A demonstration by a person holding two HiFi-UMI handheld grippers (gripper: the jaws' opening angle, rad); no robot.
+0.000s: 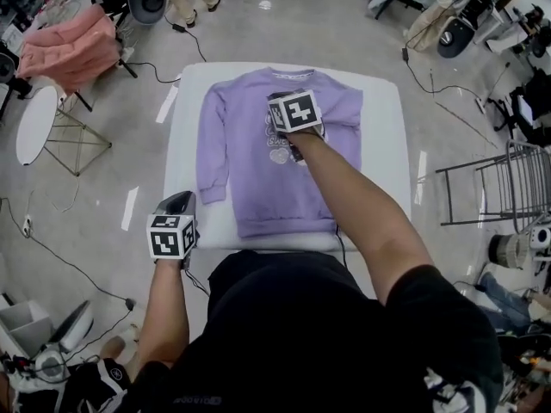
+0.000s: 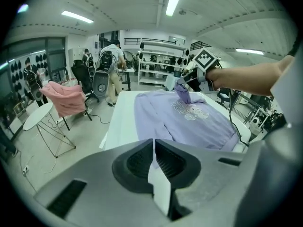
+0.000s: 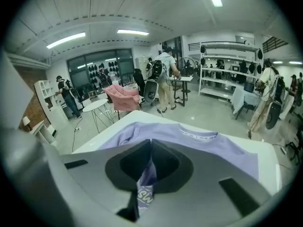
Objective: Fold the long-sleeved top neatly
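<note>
The lilac long-sleeved top (image 1: 258,179) lies flat on the white table (image 1: 387,144). Over the table's centre, the right tongs (image 3: 150,161) are clamped on its fabric. The left tongs (image 2: 154,157), closed and empty, hover at the table's near-left corner. A grey floor (image 1: 301,24) surrounds the table.

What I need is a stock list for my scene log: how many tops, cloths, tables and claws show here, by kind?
Purple top: 1
Pink cloth: 1
Tables: 2 (white table, round table)
Claws: 2 (left claw, right claw)
Total: 6
</note>
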